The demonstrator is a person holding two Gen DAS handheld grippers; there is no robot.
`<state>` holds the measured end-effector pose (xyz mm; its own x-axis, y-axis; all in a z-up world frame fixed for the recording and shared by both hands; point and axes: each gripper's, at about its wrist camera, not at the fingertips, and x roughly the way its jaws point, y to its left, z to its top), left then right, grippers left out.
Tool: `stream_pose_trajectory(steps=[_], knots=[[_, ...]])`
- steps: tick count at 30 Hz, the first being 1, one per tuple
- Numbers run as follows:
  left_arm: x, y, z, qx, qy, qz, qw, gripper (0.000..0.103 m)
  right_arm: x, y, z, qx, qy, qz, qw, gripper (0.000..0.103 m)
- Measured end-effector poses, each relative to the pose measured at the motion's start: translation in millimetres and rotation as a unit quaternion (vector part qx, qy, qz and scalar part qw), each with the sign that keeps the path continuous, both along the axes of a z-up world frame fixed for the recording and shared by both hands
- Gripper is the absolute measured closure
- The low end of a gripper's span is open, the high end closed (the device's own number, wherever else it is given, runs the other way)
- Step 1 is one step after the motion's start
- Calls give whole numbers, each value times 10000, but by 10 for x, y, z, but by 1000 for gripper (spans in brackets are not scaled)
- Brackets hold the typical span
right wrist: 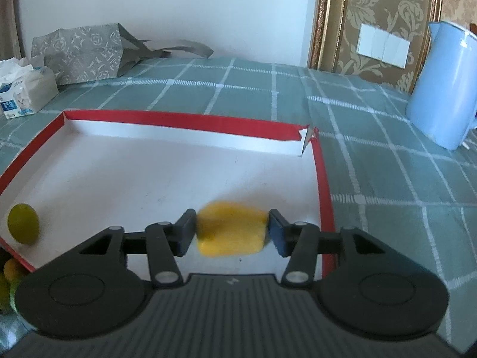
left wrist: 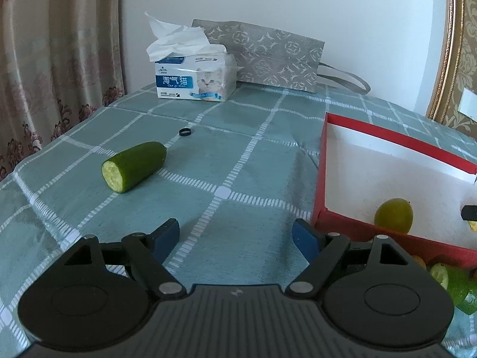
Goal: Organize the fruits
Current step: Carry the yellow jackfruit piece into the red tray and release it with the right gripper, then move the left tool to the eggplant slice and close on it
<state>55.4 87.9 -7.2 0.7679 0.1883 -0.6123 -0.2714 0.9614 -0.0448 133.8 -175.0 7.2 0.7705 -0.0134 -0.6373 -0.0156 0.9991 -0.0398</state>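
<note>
A shallow red box (right wrist: pixel 190 120) with a white floor lies on the checked cloth. My right gripper (right wrist: pixel 231 226) hovers over its near right part. A yellow fruit piece (right wrist: pixel 232 232) sits blurred between its fingers, and a thin gap shows at the pads, so the gripper reads as open. A round green fruit (right wrist: pixel 23 223) rests in the box's near left corner, also seen in the left wrist view as the green fruit (left wrist: pixel 393 216). My left gripper (left wrist: pixel 235 232) is open and holds nothing, low over the cloth left of the box (left wrist: pixel 387 134). A cut cucumber half (left wrist: pixel 134 167) lies ahead to its left.
More green and orange fruit pieces (left wrist: pixel 453 283) lie on the cloth beside the box's near edge. A tissue pack (left wrist: pixel 193 80) and a grey patterned bag (left wrist: pixel 274 53) stand at the back by the wall. A small black ring (left wrist: pixel 185 131) lies on the cloth. A blue jug (right wrist: pixel 444 89) stands right of the box.
</note>
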Motion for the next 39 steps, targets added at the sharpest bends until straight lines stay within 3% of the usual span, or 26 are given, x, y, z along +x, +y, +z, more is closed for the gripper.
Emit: stream_pose_trajectory(steps=[2, 4, 6, 7, 12, 19, 24, 32, 36, 39], knots=[[1, 2, 1, -10, -4, -4, 10000, 20, -5, -4, 6, -12, -34, -7, 10000, 41], [-1, 9, 3, -38, -15, -7, 10000, 20, -52, -33, 47, 38, -197, -55, 9998, 18], [-4, 20, 2, -67, -29, -3, 10000, 20, -137, -54, 119, 24, -448, -81, 9990, 2], [-5, 23, 2, -74, -34, 2, 10000, 20, -179, -60, 153, 6, -591, -79, 9982, 0], [-12, 54, -1, -111, -70, 72, 9999, 20, -408, -53, 228, -116, -1062, -124, 9942, 0], [-66, 106, 29, -286, -247, 98, 9992, 20, -961, -54, 303, 389, -1435, 278, 9885, 0], [-87, 61, 42, -206, -320, -8, 9993, 20, -1426, 102, 251, 106, -1761, 624, 9823, 0], [-249, -32, 125, -103, -797, -305, 9963, 20, -1959, 150, 50, 15, -1839, 910, 9787, 0], [-341, -133, 151, 25, -1003, -523, 9936, 20, -2033, 120, 87, 32, -2084, 853, 9743, 0], [-354, -259, 148, 178, -1033, -812, 9912, 20, -2001, 128, 70, 25, -1956, 891, 9766, 0]])
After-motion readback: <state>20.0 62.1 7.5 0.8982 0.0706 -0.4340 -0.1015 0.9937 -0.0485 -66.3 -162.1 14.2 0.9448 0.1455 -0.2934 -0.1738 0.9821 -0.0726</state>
